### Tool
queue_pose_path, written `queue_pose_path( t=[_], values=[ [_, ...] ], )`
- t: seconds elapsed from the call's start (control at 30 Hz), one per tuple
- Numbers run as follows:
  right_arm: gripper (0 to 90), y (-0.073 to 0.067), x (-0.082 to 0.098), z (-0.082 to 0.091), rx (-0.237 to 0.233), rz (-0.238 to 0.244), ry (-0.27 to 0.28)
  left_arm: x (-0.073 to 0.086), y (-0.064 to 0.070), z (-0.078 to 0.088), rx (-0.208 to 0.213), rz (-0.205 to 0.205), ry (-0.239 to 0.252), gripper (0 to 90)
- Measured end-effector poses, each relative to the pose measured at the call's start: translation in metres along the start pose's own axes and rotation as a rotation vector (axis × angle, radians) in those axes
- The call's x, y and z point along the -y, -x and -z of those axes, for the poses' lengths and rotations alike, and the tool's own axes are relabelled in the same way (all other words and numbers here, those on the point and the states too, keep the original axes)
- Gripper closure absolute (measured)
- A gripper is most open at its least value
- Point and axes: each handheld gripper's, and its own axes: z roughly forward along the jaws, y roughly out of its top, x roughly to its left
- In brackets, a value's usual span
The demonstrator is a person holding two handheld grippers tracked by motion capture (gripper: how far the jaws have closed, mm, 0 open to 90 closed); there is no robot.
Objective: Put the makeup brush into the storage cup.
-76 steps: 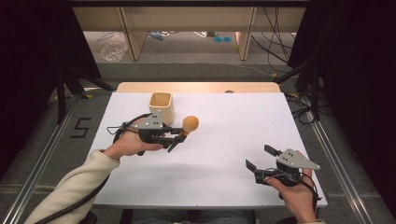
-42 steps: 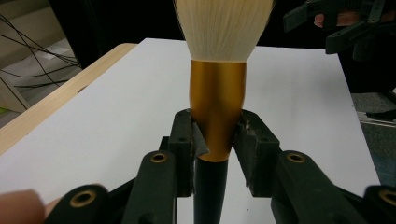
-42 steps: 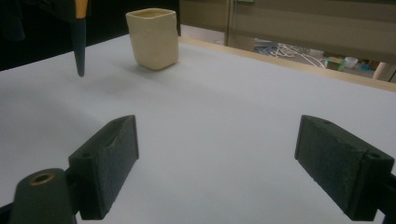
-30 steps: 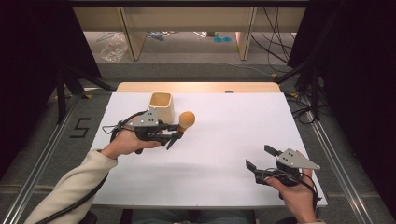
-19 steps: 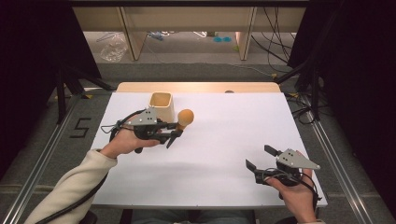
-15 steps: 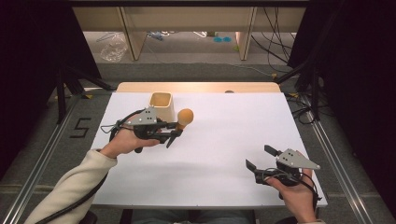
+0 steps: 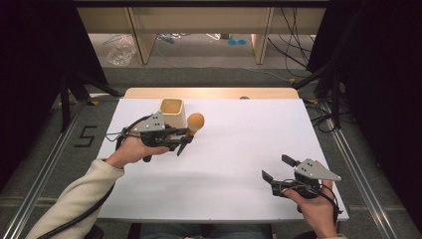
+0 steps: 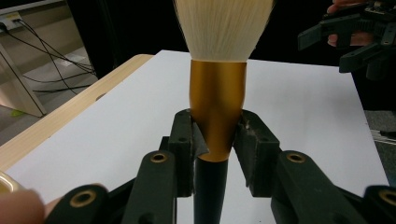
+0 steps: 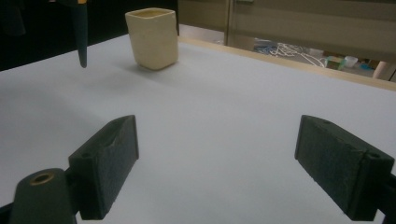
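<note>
Beside the cream cup (image 7: 172, 111) at the far left of the surface (image 7: 239, 149), a makeup brush (image 7: 191, 125) pinched by the left gripper (image 7: 183, 141) fingers has been carried closer, suggesting insertion comes next. The right gripper (image 7: 276, 169) fingers are spread, idle.

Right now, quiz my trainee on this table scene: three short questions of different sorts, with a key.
1. True or false: the left gripper is shut on the brush.
2. The right gripper has its jaws: A) open with nothing between them, B) closed on the cup, C) closed on a cloth.
3. Fill in: the cream cup stands on the white ____.

Key: 1 true; 2 A; 3 table.
</note>
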Motion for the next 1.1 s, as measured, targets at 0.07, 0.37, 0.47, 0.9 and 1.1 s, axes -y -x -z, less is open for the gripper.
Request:
queue_pose_path(
  t=[0.07, 0.37, 0.47, 0.9, 1.1],
  values=[
    [14.6, 0.0001, -0.0001, 0.0004, -0.003, 0.000, -0.005, 0.0000, -0.0002, 0.0002, -0.004, 0.007, 0.004, 69.0],
    [14.6, -0.0001, 0.0000, 0.0001, -0.003, -0.002, 0.000, 0.0001, -0.0027, 0.0020, -0.018, 0.014, 0.015, 69.0],
    [14.6, 0.0000, 0.0000, 0.0000, 0.000, -0.001, 0.000, -0.0001, -0.0032, 0.0025, -0.021, 0.022, 0.018, 69.0],
    [14.6, 0.0002, -0.0001, 0.0005, -0.002, -0.001, -0.006, -0.0012, -0.0060, 0.0056, -0.041, 0.033, 0.037, 69.0],
    [14.6, 0.0001, 0.0001, 0.0002, -0.002, -0.003, 0.000, -0.0018, -0.0077, 0.0075, -0.048, 0.033, 0.044, 69.0]
  ],
)
